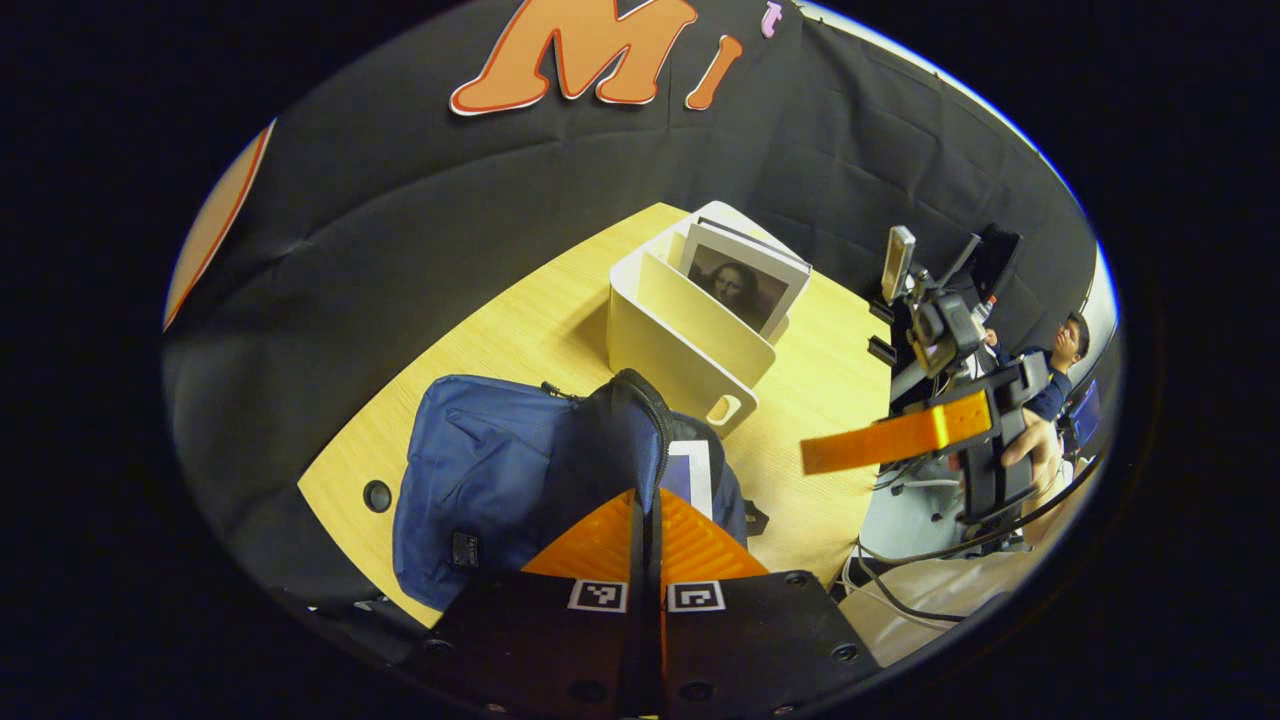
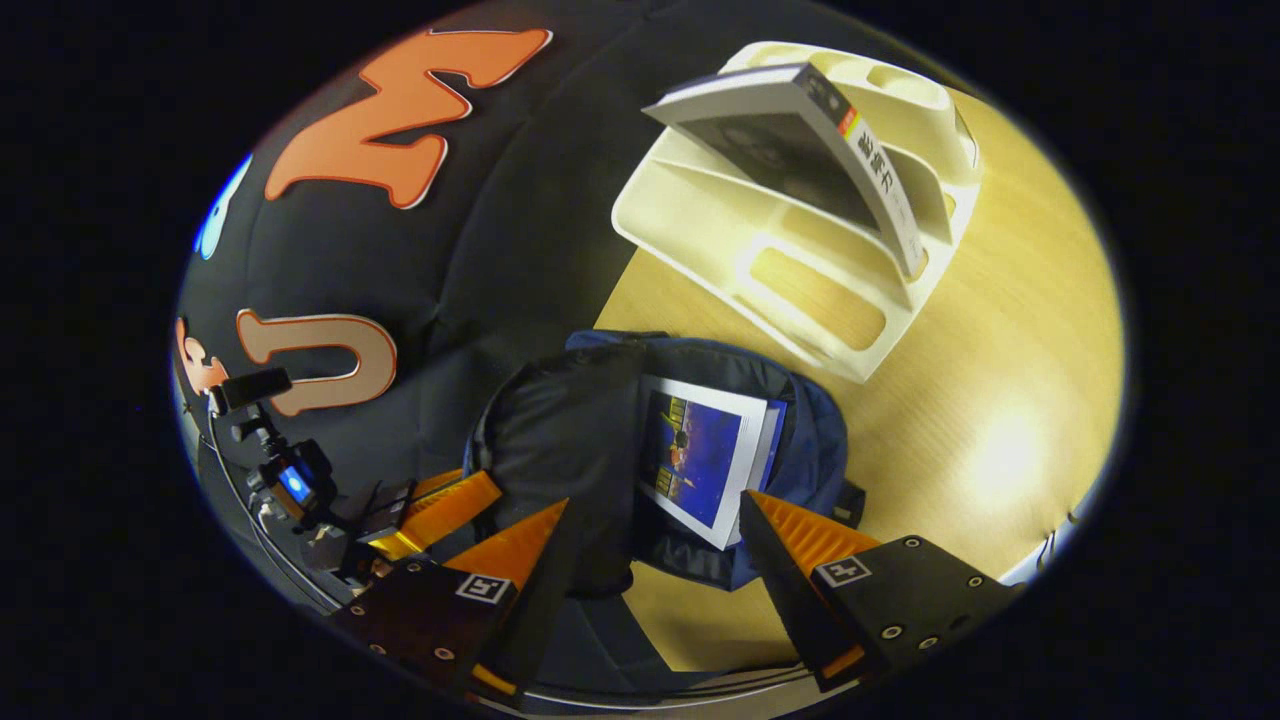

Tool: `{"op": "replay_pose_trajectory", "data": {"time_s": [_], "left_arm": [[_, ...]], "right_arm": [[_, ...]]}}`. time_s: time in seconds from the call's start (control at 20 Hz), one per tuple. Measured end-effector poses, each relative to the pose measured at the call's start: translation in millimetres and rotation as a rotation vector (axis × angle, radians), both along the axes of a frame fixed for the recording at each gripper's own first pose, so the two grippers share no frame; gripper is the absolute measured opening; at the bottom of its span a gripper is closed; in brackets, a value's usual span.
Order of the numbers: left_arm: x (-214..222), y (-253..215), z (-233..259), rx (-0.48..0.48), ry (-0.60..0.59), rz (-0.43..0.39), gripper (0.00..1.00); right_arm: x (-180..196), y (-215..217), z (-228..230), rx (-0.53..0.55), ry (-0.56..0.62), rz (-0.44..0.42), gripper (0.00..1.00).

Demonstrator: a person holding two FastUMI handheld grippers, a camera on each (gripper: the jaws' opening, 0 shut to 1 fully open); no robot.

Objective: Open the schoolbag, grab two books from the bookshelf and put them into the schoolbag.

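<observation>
Overhead, right gripper [image 2: 650, 520] above schoolbag [image 2: 800, 450]

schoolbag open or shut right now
Open: the schoolbag has its flap lifted, pinched by the left gripper, and a book lies in its mouth.

L tongs [image 1: 645, 520] closed, R tongs [image 2: 655, 520] spread wide, both raised.
</observation>
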State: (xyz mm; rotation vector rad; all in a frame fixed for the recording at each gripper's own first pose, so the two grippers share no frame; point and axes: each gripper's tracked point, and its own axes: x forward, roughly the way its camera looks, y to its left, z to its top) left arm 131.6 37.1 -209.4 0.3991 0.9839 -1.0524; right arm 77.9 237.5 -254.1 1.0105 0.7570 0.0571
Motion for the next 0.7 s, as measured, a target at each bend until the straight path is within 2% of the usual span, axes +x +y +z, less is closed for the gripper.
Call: {"op": "replay_pose_trajectory", "data": {"time_s": [0.15,0.35,0.5,0.7], "left_arm": [[0.6,1.0,-1.5,-0.004,0.001,-0.001,0.00],[-0.7,0.5,-3.3,-0.011,0.000,-0.002,0.00],[-5.5,0.3,-9.1,-0.007,0.000,-0.016,0.01],[-8.8,0.8,-10.4,-0.016,0.001,-0.011,0.01]], "right_arm": [[-13.7,-47.2,20.2,-0.107,-0.011,-0.032,0.94],[-28.9,-107.2,44.1,-0.287,0.017,-0.023,0.95],[-20.2,-144.7,69.4,-0.427,0.034,-0.030,0.94],[-0.4,-172.7,98.4,-0.560,0.041,0.010,0.94]]}}
